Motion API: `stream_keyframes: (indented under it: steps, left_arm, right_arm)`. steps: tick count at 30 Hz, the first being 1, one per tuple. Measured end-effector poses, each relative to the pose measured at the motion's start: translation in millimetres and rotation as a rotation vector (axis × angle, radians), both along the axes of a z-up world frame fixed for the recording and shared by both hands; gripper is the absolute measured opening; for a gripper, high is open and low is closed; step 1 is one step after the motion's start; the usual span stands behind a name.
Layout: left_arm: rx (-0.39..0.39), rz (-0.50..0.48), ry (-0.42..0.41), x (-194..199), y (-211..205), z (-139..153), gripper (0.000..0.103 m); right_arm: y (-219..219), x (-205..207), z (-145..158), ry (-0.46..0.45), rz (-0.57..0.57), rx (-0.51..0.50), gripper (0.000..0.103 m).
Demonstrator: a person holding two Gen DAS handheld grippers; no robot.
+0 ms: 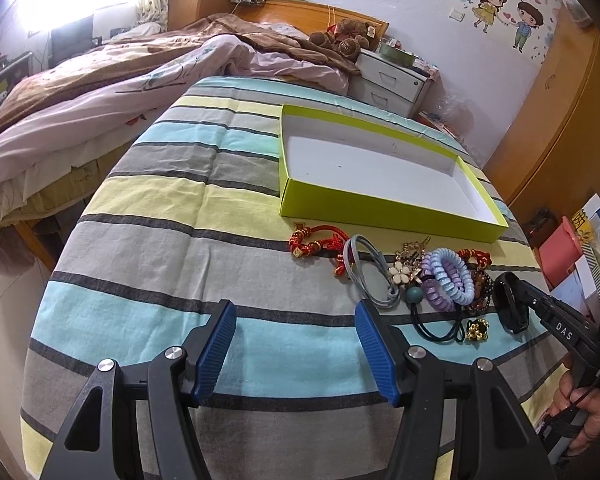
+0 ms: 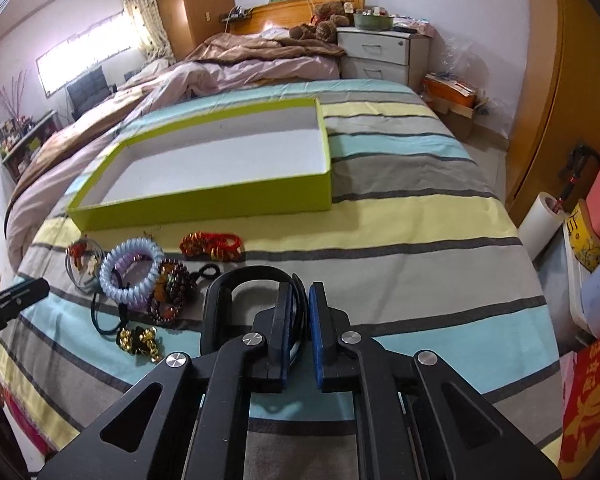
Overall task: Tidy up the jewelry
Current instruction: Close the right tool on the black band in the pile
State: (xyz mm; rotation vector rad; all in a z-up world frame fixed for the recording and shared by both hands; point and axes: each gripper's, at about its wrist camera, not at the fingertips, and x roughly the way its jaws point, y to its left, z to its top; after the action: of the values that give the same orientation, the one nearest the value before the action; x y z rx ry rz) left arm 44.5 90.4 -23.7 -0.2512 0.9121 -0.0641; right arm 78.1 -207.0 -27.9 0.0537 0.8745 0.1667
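Tool [image 2: 300,316] on the right clamps a black band [image 2: 236,280], partly hiding it.

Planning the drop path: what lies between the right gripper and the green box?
In the right wrist view, the right gripper, shut on a black band, has only striped bedsheet ahead before the green box; a red beaded bracelet lies just left.

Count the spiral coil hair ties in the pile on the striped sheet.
2. A pale blue plastic spiral coil hair tie lies against a lilac plastic spiral coil hair tie, both mid-pile before the lime-green cardboard tray. Others may be hidden underneath.
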Motion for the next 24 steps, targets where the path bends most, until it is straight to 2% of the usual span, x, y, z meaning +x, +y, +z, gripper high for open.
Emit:
stream_keyframes:
  steps: [6,11,14,17,24]
  left_arm:
    - [-0.056,-0.050,-0.006,12.5,-12.0,4.7,0.061]
    - [-0.066,-0.017,0.002,24.3,-9.0,4.4,0.061]
    - [-0.029,0.025,-0.020,30.1,2.1,11.1,0.061]
    - [0.028,0.056,-0.003,37.5,11.5,10.0,0.061]
    - [0.137,-0.017,0.042,57.5,0.3,-6.1,0.061]
  right_arm:
    - [-10.0,-2.6,10.6,-0.025,-0.024,0.048,0.009]
    - [-12.7,-2.8,14.9,-0.034,-0.031,0.061,0.009]
    - [-13.2,0.1,17.5,-0.041,-0.025,0.055,0.009]
    - [-14.3,2.6,18.2,-0.043,-0.021,0.061,0.009]
    - [-11.7,6.4,17.6,-0.045,-0.015,0.072,0.009]
